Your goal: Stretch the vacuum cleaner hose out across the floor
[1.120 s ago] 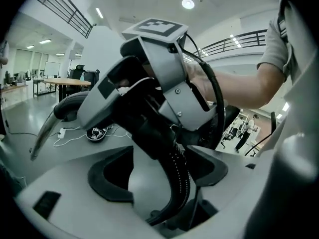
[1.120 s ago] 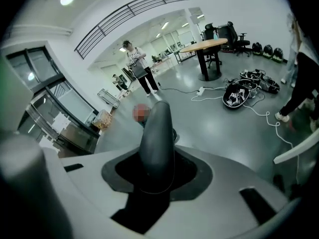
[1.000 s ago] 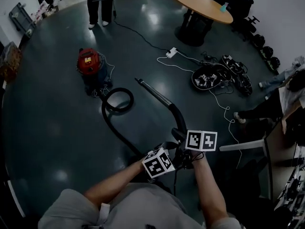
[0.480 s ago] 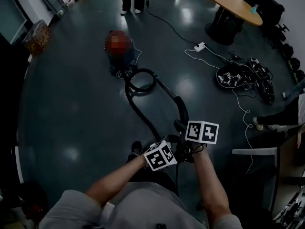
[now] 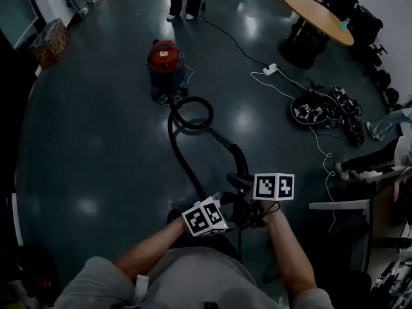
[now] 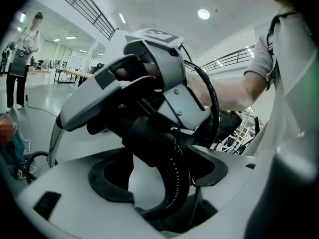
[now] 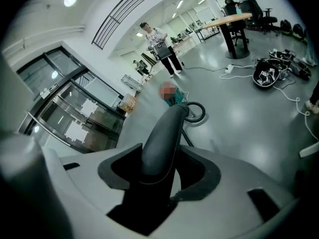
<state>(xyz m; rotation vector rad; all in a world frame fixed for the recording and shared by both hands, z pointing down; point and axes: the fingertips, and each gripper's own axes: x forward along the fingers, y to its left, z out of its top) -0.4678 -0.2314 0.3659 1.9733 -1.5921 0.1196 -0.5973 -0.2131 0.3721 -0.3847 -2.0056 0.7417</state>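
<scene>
Ahead of both grippers, the hose (image 5: 183,156) runs away along the dark floor (image 5: 96,147) to a loop (image 5: 192,113) just short of the red vacuum (image 5: 165,58). Its long axis points from the person to the machine. The right gripper (image 7: 159,176) sits foremost, its jaws just opened round the hose's stiff curved end, one side apparently slack. The left gripper (image 6: 162,180) is just behind, jaws wide with ribbed hose between. Pulling straight back from the vacuum should undo the loop. White cables (image 5: 325,159) lie well right.
</scene>
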